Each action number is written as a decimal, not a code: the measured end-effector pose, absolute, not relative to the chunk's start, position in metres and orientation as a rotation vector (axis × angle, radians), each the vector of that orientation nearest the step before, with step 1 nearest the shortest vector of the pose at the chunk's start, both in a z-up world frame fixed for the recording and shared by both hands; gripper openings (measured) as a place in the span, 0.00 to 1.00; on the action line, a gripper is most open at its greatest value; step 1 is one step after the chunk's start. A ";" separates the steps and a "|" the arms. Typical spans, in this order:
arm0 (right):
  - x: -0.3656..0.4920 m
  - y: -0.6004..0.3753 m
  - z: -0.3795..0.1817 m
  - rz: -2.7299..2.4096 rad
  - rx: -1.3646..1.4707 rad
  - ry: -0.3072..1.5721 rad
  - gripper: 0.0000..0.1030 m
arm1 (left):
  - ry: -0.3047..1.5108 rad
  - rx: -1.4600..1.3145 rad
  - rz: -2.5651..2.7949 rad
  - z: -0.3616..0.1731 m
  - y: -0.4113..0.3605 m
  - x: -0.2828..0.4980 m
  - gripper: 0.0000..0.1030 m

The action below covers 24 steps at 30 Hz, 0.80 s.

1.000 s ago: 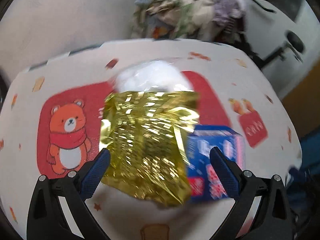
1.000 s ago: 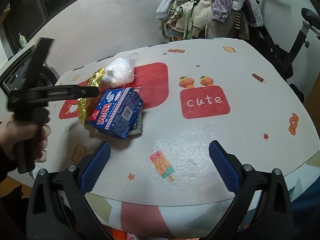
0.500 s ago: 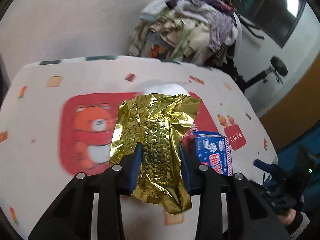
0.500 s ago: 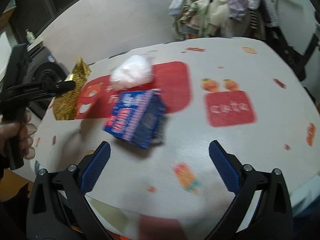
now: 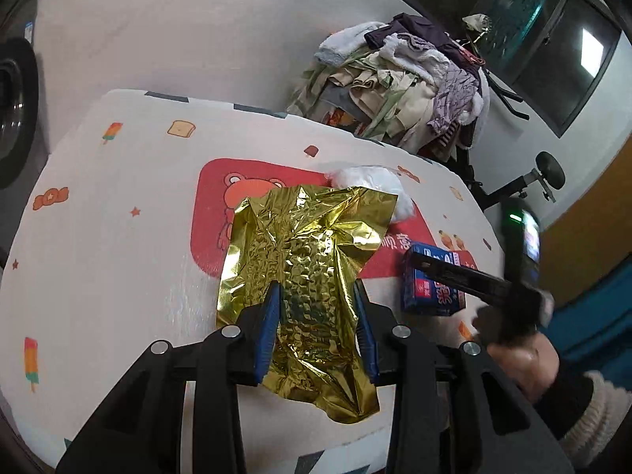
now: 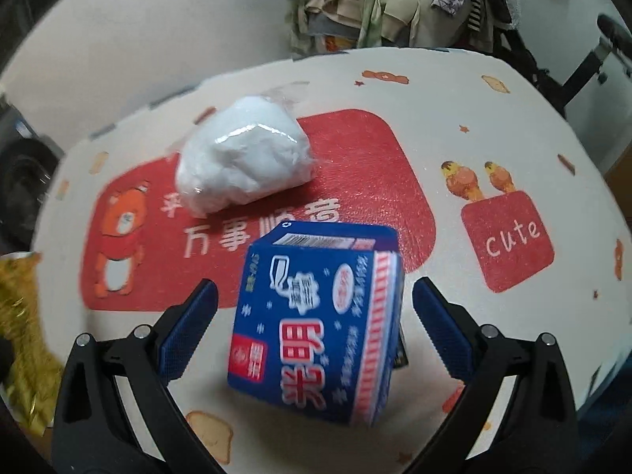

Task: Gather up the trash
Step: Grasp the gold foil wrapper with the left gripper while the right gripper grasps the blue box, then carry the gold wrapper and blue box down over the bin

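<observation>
My left gripper (image 5: 316, 308) is shut on a crumpled gold foil wrapper (image 5: 312, 276) and holds it lifted above the table; the wrapper also shows blurred at the left edge of the right wrist view as gold foil (image 6: 19, 335). A blue carton (image 6: 316, 328) lies on the table between the wide-apart fingers of my right gripper (image 6: 314, 320), which is open and not touching it. Behind it sits a white plastic bag bundle (image 6: 245, 166). In the left wrist view the blue carton (image 5: 430, 288) is partly hidden by the right gripper held in a hand (image 5: 521, 359).
The round table (image 6: 493, 126) wears a cloth with red panels, a bear and the word "cute". A heap of clothes (image 5: 399, 83) lies on an exercise bike (image 5: 545, 173) beyond the far edge. A dark round appliance (image 5: 15, 110) stands at the left.
My left gripper closed on the gold wrapper, lifted it and carried it left. My right gripper swung left and down until the blue carton lay between its fingers.
</observation>
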State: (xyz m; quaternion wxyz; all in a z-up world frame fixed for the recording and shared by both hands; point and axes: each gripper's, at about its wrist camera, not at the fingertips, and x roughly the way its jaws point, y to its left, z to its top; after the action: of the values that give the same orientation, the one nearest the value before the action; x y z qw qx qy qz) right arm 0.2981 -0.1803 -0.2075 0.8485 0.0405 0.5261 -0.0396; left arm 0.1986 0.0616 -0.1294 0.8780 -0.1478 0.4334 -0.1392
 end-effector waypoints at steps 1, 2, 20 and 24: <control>0.303 -0.179 -0.215 -0.096 0.069 1.150 0.94 | 0.901 -0.310 -0.294 -0.129 0.063 0.195 0.34; 0.304 -0.181 -0.218 -0.085 0.078 1.162 0.94 | 0.897 -0.314 -0.300 -0.128 0.064 0.192 0.34; 0.197 -0.227 -0.122 0.160 0.141 0.854 0.81 | 0.881 -0.266 -0.366 -0.116 0.044 0.121 0.34; 0.166 -0.225 -0.115 0.205 0.100 0.825 0.81 | 0.884 -0.260 -0.379 -0.116 0.037 0.102 0.34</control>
State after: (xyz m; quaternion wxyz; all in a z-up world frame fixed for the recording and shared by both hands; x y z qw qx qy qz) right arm 0.1656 -0.2251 -0.1152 0.9099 0.0485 0.3999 0.0993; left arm 0.1018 0.0368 -0.1157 0.8784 -0.1245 0.4240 -0.1818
